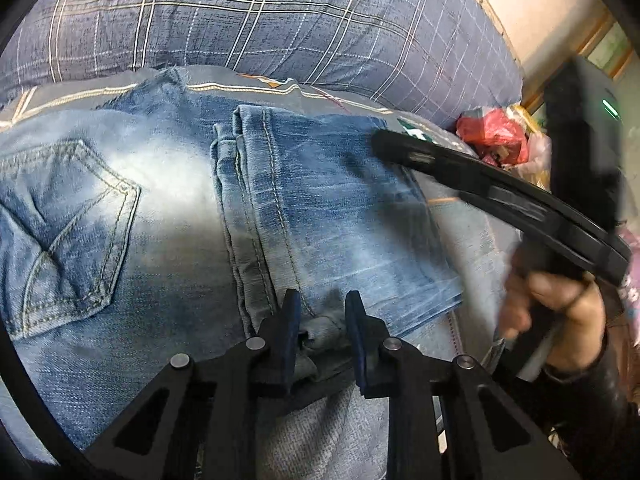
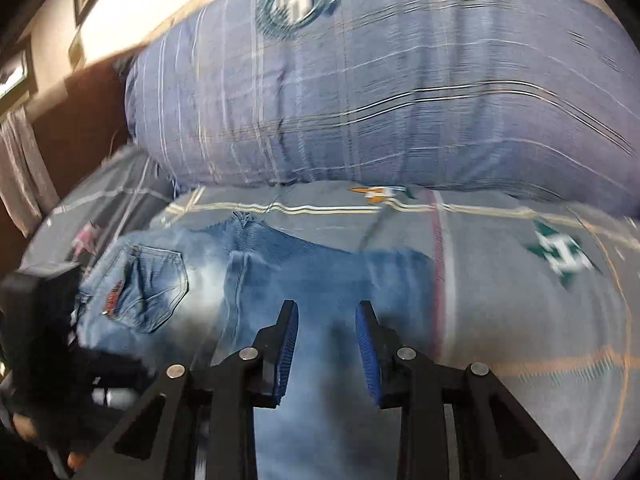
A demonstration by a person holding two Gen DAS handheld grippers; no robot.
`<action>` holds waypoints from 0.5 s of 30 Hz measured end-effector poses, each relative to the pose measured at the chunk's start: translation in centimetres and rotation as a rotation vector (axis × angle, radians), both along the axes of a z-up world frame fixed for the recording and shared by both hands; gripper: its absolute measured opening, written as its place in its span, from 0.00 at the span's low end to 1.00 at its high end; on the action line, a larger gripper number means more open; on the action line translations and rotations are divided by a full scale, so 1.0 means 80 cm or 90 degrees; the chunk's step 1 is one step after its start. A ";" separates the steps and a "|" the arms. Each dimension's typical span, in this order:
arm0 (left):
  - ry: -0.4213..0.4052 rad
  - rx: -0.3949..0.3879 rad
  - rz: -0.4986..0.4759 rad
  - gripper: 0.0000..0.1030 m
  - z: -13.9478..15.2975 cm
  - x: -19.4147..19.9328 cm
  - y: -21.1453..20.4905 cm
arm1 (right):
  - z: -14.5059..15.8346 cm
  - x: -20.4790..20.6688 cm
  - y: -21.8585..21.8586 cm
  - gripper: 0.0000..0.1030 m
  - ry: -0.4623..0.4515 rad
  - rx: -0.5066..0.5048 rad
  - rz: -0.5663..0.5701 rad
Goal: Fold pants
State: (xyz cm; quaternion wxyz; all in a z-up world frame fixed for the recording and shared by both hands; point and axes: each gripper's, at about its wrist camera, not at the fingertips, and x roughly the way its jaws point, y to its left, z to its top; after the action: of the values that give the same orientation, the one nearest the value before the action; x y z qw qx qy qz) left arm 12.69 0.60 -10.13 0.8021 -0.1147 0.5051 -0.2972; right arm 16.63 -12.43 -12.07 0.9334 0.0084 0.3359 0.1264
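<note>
the folded jeans (image 1: 320, 208) lie crosswise just ahead of the left gripper (image 1: 320, 312), spread apart over their near edge; the right gripper (image 2: 326, 332), also released, hovers above

The blue jeans (image 1: 168, 216) lie flat on the bed with the back pocket (image 1: 68, 236) facing up, faded almost white in the middle, and the leg ends (image 1: 340, 208) are folded back over the top part.
</note>
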 end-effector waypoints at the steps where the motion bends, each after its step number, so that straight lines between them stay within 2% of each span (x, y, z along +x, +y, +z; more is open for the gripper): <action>1: -0.001 -0.003 0.000 0.24 -0.001 0.000 0.001 | -0.005 0.013 0.010 0.32 0.012 -0.006 0.015; 5: -0.008 -0.008 -0.004 0.24 -0.002 -0.001 0.002 | -0.038 0.061 0.032 0.31 0.058 -0.070 0.008; 9: -0.012 -0.009 -0.006 0.24 -0.001 -0.006 0.005 | -0.042 0.068 0.020 0.31 0.048 -0.035 -0.011; 12: -0.011 -0.007 -0.005 0.24 0.000 -0.007 0.005 | -0.026 0.042 0.011 0.33 0.030 -0.013 -0.008; 15: -0.008 -0.006 0.000 0.24 0.001 -0.007 0.005 | -0.008 -0.007 -0.008 0.33 0.010 0.011 -0.006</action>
State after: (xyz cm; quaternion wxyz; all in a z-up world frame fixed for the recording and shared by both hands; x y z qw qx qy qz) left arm 12.11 0.99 -10.05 0.8047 -0.1163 0.4988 -0.3002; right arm 16.04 -13.05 -12.68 0.9311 0.0190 0.3420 0.1251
